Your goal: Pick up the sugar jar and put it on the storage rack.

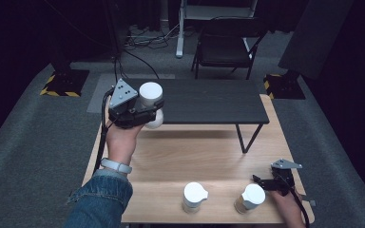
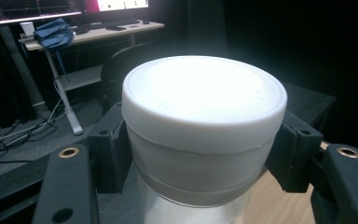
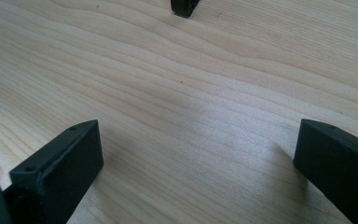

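Note:
A person's left hand holds my left gripper (image 1: 153, 110) raised over the far left corner of the wooden table (image 1: 195, 156). It is shut on a white-lidded jar (image 1: 150, 94). In the left gripper view both black pads (image 2: 114, 154) press the sides of this jar (image 2: 204, 107) just under its lid. My right gripper (image 1: 260, 181) rests low at the near right of the table, its jaws open. In the right gripper view only bare wood lies between my right gripper's (image 3: 200, 154) fingers. A jar with a white lid and brownish contents (image 1: 252, 197) stands just in front of it.
Another white-lidded jar (image 1: 194, 195) stands near the front edge, in the middle. A dark low table (image 1: 214, 102) with thin black legs sits across the far side. Behind it are a black chair (image 1: 225, 45) and cables on the grey floor.

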Motion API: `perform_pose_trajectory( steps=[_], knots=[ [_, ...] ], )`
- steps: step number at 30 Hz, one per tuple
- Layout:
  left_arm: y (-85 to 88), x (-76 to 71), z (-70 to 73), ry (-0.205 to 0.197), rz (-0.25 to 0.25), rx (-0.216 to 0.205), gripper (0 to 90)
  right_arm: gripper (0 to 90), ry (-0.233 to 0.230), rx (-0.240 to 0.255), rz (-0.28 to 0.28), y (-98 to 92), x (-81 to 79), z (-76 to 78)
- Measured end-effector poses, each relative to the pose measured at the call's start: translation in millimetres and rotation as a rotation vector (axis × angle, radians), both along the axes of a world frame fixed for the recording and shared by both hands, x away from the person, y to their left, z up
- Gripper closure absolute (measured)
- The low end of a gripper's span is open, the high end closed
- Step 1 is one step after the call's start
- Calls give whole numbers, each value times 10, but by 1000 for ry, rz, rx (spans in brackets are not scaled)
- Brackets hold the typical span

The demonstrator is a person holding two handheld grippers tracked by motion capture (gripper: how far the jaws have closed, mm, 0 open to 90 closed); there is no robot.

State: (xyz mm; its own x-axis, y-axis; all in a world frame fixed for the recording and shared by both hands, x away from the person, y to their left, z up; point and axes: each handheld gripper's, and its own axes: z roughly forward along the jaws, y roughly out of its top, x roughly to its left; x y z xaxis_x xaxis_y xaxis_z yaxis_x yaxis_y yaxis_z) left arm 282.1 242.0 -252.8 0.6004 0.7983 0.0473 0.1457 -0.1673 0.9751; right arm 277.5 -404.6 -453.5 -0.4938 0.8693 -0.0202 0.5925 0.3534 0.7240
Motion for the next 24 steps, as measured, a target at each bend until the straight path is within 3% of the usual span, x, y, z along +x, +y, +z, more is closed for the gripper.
perform_pose_trajectory(
  steps=[11, 18, 24],
  knots=[
    [-51, 168, -37, -4, 42, -15, 335, 8, 0, 0, 0, 0, 1, 0],
    [-53, 306, -97, 14, 69, -42, 335, 8, 0, 0, 0, 0, 0, 0],
    [-70, 376, -109, 24, 79, -36, 335, 8, 0, 0, 0, 1, 0, 0]
  ],
)
